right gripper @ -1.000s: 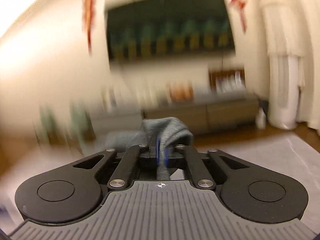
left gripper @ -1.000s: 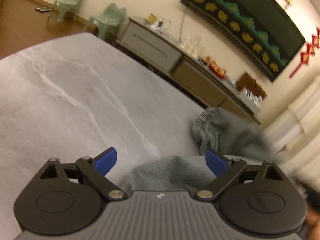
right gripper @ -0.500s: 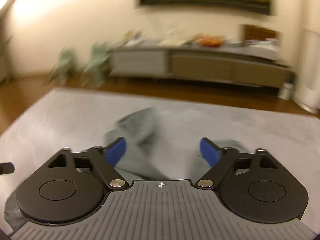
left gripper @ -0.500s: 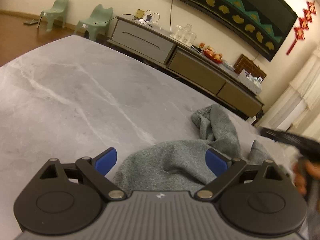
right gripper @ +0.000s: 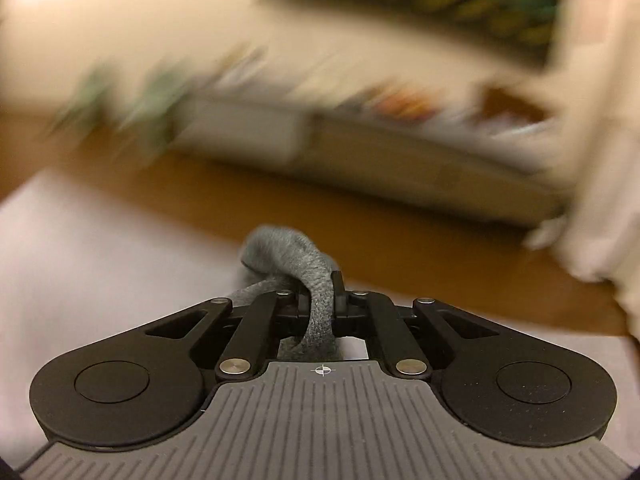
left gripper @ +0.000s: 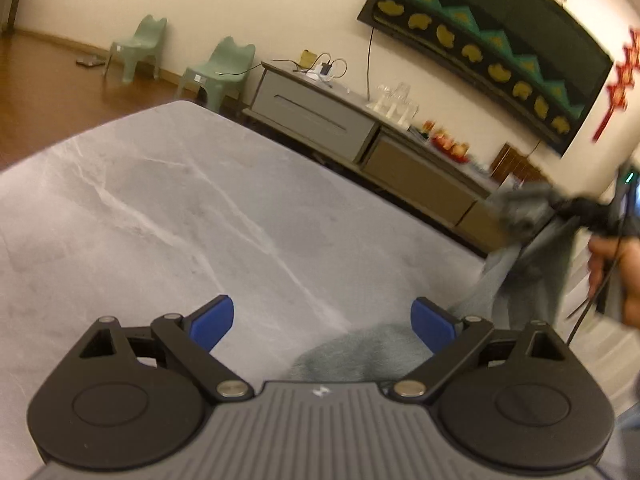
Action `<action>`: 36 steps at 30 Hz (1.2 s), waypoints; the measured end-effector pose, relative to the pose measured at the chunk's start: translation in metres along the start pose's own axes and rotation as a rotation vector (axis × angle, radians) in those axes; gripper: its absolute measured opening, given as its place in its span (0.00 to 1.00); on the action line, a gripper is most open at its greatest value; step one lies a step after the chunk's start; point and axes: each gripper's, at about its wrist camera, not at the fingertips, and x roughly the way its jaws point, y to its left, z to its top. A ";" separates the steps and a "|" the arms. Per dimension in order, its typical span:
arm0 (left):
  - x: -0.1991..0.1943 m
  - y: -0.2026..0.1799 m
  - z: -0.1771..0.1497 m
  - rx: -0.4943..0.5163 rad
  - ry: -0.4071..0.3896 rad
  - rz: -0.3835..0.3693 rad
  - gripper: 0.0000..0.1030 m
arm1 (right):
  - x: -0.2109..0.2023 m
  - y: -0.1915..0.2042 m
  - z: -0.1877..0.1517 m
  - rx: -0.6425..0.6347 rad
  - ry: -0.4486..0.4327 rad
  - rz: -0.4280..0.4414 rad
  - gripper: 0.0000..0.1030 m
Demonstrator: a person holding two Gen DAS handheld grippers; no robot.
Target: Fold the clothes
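Warm, yellowish indoor light fills both my views. The left wrist picture is mostly sharp, with the grey bench evenly lit and only soft shadow. Its right edge smears where the grey cloth hangs. Fisheye bending curves the walls. In the right wrist picture the whole room streaks with motion blur; glare blooms upper left.

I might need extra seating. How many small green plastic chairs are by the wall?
2. One green plastic chair stands farther left by the cream wall; the other green plastic chair stands just left of the grey sideboard. More may sit outside the view.
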 end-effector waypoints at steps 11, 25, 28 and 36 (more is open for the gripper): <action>0.009 -0.014 -0.011 0.024 0.044 0.019 0.96 | -0.091 -0.119 -0.146 0.063 0.156 -0.040 0.82; -0.016 -0.031 -0.025 0.031 0.088 0.053 0.96 | -0.236 -0.243 -0.214 0.505 -0.227 -0.267 0.03; -0.031 -0.025 -0.042 0.069 0.105 0.077 0.96 | -0.218 -0.258 -0.240 0.473 -0.056 -0.415 0.32; -0.036 -0.021 -0.100 0.276 0.152 0.132 0.96 | -0.239 -0.213 -0.231 0.407 -0.091 -0.146 0.73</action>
